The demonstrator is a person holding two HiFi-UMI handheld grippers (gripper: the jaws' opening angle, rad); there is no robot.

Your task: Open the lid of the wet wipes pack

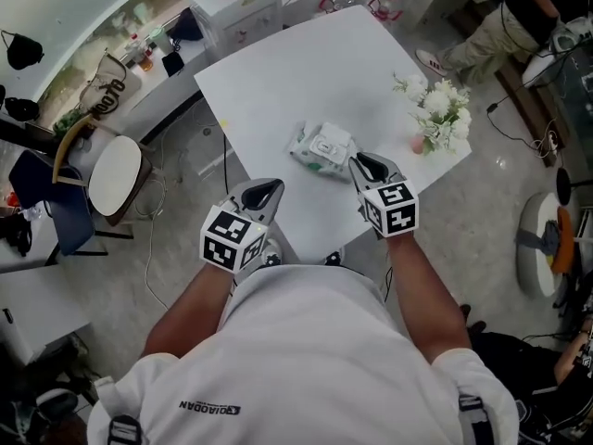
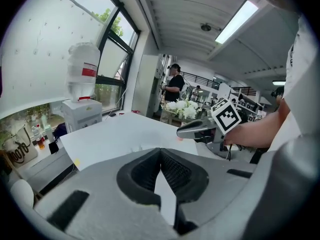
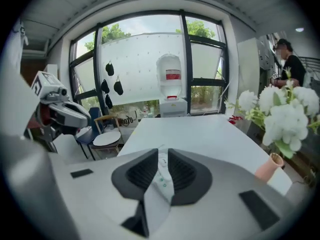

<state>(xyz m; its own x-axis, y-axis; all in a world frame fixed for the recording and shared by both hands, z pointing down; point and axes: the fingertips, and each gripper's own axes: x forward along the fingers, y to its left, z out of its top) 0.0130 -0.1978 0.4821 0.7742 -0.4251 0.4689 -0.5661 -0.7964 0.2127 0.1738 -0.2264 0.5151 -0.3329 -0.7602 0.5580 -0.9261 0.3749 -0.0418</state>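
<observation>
The wet wipes pack, white and pale green with a white lid plate on top, lies flat near the front of the white table. My right gripper hovers just right of the pack, above the table, jaws a little apart and holding nothing. Through that gap the pack shows below in the right gripper view. My left gripper hangs over the table's front left edge, apart from the pack. Its tips meet with nothing between them. I cannot tell whether the lid is lifted.
A vase of white flowers stands at the table's right corner. A water dispenser sits beyond the far left corner and a round-seated chair to the left. A person stands at the far right.
</observation>
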